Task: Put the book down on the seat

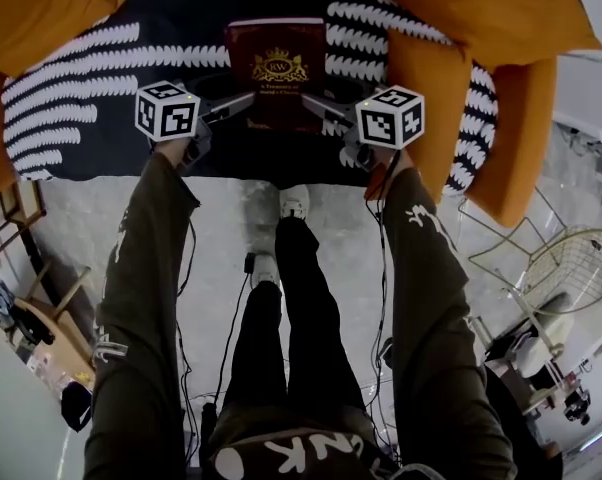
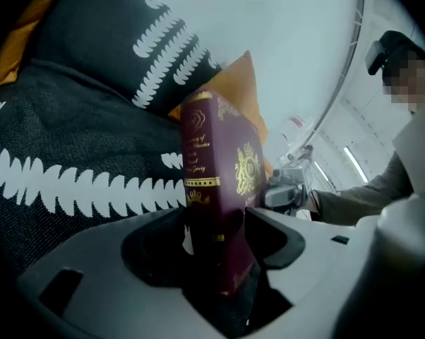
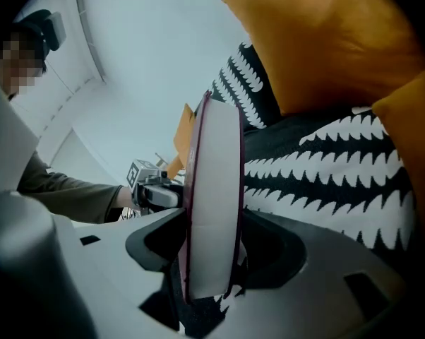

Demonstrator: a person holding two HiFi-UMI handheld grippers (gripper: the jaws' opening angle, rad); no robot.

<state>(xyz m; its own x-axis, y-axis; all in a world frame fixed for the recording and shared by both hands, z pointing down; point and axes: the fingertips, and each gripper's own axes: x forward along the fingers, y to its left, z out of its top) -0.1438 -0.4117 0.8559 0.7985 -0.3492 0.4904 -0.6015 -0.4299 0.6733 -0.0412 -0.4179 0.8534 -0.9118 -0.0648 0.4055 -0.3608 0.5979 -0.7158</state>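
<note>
Standing at seat edge, person [image 1: 301, 368], both arms stretched forward. Left gripper [image 1: 243, 102] clamped on book [image 1: 277, 66] at spine side, right gripper [image 1: 318, 104] clamped on page edge opposite. Book maroon, gold crest, cover up, held between both grippers over dark seat [image 1: 71, 98] with white leaf pattern; whether touching seat, cannot tell. Orange cushions [image 1: 481, 13] beyond, at back and sides

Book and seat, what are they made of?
The book looks like a hardback: stiff maroon cover, maybe cloth or fake leather, with shiny gold stamping, and pale paper pages at its edge. The seat looks like soft woven fabric, dark with white leaf shapes; its grainy weave shows in the left gripper view.
</note>
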